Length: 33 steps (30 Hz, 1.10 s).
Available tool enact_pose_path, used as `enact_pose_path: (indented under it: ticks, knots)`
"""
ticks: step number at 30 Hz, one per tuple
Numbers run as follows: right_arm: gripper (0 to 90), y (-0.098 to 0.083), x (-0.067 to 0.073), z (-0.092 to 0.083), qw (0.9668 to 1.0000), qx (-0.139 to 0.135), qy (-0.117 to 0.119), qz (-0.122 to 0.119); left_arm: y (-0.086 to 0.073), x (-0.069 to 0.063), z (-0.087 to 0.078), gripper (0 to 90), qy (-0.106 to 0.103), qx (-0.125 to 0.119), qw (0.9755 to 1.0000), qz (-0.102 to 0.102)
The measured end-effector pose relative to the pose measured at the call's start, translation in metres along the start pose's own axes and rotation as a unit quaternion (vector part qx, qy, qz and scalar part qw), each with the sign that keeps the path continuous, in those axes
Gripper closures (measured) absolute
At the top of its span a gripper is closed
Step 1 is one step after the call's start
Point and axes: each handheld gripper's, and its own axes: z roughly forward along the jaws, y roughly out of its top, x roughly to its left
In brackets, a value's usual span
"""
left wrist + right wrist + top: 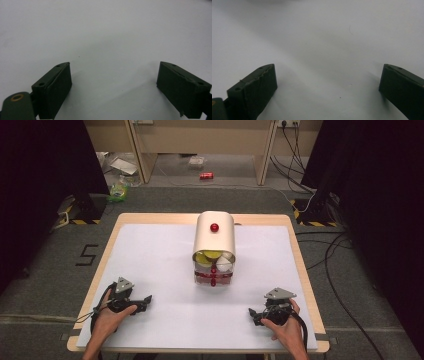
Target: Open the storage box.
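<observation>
Claws [148, 298] [251, 312] gape near cream, red-knobbed box [214, 237] of fruit.

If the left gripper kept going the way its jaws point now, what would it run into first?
Probably nothing close: the left gripper stands open over the bare white table. In the high view it points right, toward the right gripper.
</observation>
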Motion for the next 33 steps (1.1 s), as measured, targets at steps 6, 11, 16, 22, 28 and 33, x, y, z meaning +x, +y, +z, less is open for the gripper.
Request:
enact_pose_path:
  ticks: [6,11,16,22,28,33]
  knots:
    - [17.5,0.0,0.002,-0.003,0.9999,-0.014,0.005,0.0,0.0,0.0,0.0,11.7,0.0,0.0,1.0,0.0]
    - [17.7,0.004,0.008,-0.008,0.9994,-0.034,0.008,-0.004,0.0,0.0,0.0,11.7,0.0,0.0,1.0,0.0]
    - [17.8,0.009,0.015,-0.019,0.9979,-0.063,0.015,-0.005,0.0,0.0,0.0,11.7,0.0,0.0,1.0,0.0]
    - [20.2,0.015,0.025,-0.028,0.9956,-0.089,0.026,-0.005,0.0,0.0,0.0,11.7,0.0,0.0,1.0,0.0]
    - [24.1,0.022,0.035,-0.035,0.9933,-0.11,0.033,-0.014,0.0,0.0,0.0,11.7,0.0,0.0,1.0,0.0]
    - [27.1,0.028,0.041,-0.041,0.9908,-0.128,0.038,-0.021,0.0,0.0,0.0,11.8,0.0,0.0,1.0,0.0]
